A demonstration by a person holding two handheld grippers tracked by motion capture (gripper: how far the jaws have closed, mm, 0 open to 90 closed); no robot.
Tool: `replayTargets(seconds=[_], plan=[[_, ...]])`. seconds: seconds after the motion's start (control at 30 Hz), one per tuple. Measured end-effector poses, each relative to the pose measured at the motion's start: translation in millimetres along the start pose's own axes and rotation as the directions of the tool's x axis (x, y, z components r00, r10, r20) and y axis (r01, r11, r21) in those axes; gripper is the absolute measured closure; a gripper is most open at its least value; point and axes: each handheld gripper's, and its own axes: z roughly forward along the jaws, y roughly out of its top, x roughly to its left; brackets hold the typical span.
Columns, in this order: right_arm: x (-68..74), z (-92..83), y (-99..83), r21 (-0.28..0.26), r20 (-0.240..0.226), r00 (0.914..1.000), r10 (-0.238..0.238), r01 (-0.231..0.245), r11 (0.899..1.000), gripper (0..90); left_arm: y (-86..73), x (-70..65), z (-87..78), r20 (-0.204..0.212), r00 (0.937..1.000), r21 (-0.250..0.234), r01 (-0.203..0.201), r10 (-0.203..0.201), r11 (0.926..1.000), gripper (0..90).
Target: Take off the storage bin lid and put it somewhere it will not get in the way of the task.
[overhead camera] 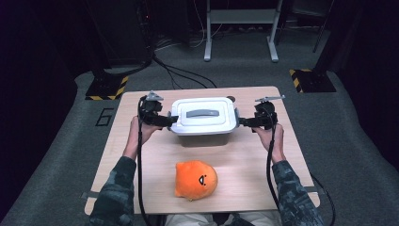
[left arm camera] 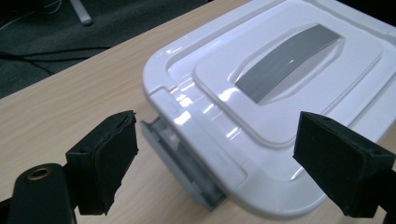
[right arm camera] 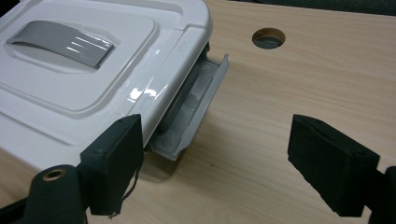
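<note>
Box: a white box (overhead camera: 203,117) with a grey handle (overhead camera: 202,113) on its lid stands at the far middle of the table (overhead camera: 141,160).
Left gripper (overhead camera: 173,119): at the box's left end, jaws released, nothing between them.
Right gripper (overhead camera: 239,122): at the box's right end, jaws apart, gripping nothing.
High view: an orange plush toy (overhead camera: 195,180) lies near the table's front edge, well apart from the box.
Left gripper view: the grey latch (left arm camera: 180,164) on that end sits between the spread jaws, swung out from the box.
Right gripper view: the other latch (right arm camera: 196,109) hangs open just beside one jaw; a round hole (right arm camera: 268,38) shows in the tabletop.
</note>
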Motion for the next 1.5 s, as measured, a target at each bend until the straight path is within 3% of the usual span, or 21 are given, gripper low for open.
replayTargets(seconds=[0.27, 0.47, 0.7, 0.93, 1.13, 1.2, 1.43, 1.5], plan=[[-5.5, 6.0, 0.1, 0.008, 0.003, 1.0, 0.001, -0.001, 1.0, 18.6, 17.4, -12.6, 21.2, 0.044, 0.9975, 0.009, -0.055, 0.055, 0.9984, 13.4], [-6.1, 12.0, -0.1, 0.025, -0.005, 0.9999, 0.014, -0.014, 1.0, 21.6, 30.4, -20.5, 37.5, 0.081, 0.9906, 0.013, -0.112, 0.111, 0.9936, 15.0], [-3.1, 22.4, 0.6, 0.04, -0.015, 0.9999, 0.005, -0.005, 0.999, 30.4, 41.5, -28.3, 54.0, 0.123, 0.9777, 0.029, -0.175, 0.17, 0.9841, 17.7], [-2.7, 26.2, -1.2, 0.056, -0.021, 0.9995, 0.025, -0.024, 0.998, 39.2, 47.7, -33.5, 68.6, 0.158, 0.9642, 0.04, -0.222, 0.213, 0.9742, 26.1], [-7.7, 30.4, -3.3, 0.063, -0.06, 0.9969, 0.05, -0.046, 0.997, 43.7, 46.5, -32.6, 78.5, 0.204, 0.9553, 0.05, -0.228, 0.214, 0.9723, 36.5], [-8.4, 31.5, -3.9, 0.074, -0.071, 0.9955, 0.063, -0.058, 0.996, 45.2, 45.8, -30.1, 81.7, 0.231, 0.9491, 0.051, -0.232, 0.214, 0.9715, 40.0], [-6.4, 33.0, -3.6, 0.074, -0.078, 0.9959, 0.046, -0.04, 0.996, 52.1, 46.0, -28.0, 83.9, 0.265, 0.938, 0.048, -0.244, 0.223, 0.9687, 50.6], [-6.5, 33.4, -3.7, 0.07, -0.083, 0.9954, 0.048, -0.042, 0.997, 54.9, 46.6, -27.9, 83.8, 0.279, 0.9303, 0.045, -0.26, 0.238, 0.9645, 52.2]])
